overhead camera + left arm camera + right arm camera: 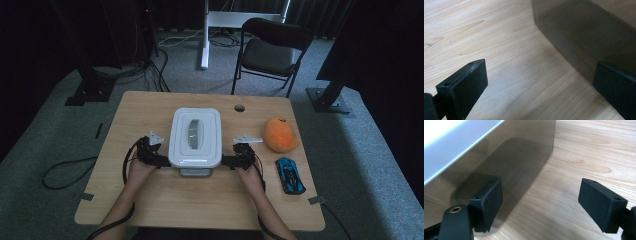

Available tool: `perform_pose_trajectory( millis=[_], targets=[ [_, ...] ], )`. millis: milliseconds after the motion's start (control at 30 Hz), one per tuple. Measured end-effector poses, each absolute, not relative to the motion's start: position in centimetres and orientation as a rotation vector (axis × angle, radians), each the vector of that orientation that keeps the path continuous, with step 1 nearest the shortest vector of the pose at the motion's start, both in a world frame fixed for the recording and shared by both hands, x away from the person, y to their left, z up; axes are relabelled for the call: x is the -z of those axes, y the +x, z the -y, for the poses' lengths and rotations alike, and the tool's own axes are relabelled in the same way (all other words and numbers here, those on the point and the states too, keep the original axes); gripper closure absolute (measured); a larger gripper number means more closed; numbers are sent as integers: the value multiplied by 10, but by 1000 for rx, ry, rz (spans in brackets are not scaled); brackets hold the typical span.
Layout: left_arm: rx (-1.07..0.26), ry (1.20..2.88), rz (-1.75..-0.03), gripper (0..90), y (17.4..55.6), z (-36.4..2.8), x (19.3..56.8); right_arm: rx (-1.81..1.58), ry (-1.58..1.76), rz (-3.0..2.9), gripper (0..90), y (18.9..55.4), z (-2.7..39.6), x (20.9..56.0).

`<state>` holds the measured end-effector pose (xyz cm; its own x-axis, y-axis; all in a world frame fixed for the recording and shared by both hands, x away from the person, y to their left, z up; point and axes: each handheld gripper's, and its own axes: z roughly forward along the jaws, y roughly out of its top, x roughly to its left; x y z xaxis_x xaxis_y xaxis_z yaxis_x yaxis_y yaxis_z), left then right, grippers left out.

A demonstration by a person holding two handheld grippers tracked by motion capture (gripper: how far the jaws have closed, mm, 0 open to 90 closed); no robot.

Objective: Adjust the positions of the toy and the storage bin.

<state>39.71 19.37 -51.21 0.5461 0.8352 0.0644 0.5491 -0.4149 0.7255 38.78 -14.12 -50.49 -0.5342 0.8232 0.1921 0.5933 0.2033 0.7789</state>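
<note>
Tongs point(165, 161) point(226, 161) flank lidded box point(195, 135) (both agape).

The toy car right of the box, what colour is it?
The toy car is blue with black parts, clearest in the high view.

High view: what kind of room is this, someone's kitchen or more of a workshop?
Probably a lab or recording studio, not a kitchen: black curtains hang around a carpeted floor, metal stands flank the wooden table, and a folding chair waits behind.

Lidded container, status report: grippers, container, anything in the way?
Left gripper and right gripper open, flanking container. Lid on. Nothing between them; orange plush, toy car off right.
</note>
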Motion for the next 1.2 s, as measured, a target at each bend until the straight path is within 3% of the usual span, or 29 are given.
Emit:
perform_pose_trajectory(
  millis=[833, 1200],
  targets=[
    [-531, 2161, -1038, 2, 396, -168, 513, -1243, 1356, -2221, 182, 383, 174, 509],
    [-596, 2106, -1101, 2, 407, -176, 508, -1228, 1401, -2184, 145, 404, 181, 513]
  ],
)
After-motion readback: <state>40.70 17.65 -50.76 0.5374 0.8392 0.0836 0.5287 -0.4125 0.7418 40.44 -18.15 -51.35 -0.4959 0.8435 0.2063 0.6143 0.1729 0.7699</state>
